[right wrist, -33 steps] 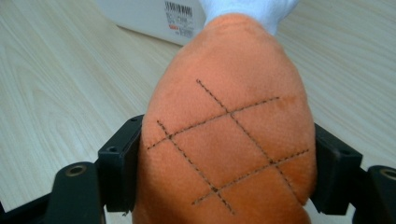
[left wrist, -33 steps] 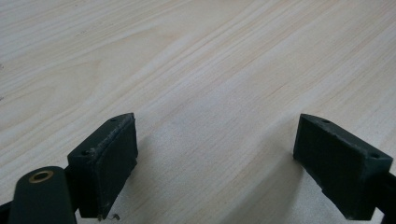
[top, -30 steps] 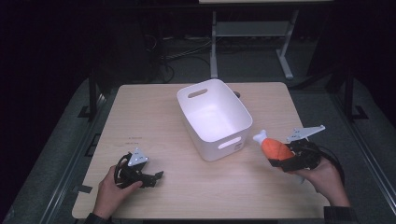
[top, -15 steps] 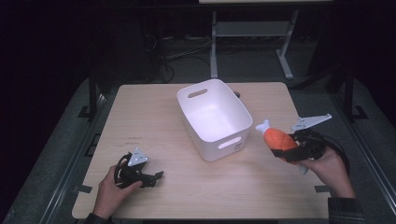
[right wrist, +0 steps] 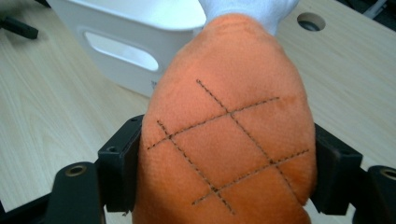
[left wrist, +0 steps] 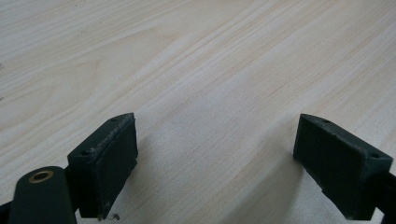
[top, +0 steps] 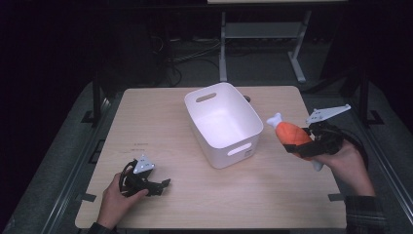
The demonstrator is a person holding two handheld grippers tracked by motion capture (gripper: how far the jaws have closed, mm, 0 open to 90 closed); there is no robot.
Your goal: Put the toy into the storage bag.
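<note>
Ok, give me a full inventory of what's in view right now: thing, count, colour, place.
bin: 1, white, empty, middle of the table, handle slots in its end walls
plush drumstick: 1, orange with white bone ends, held just right of the bin, clear of the tabletop
table: 1, light wood, on dark floor
frame: 1, grey metal, on the floor beyond the table
left gripper: 1, black, resting on the table near its front left, jaws open with nothing between them
right gripper: 1, black, shut on the plush drumstick
hands: 2, one on each gripper
</note>
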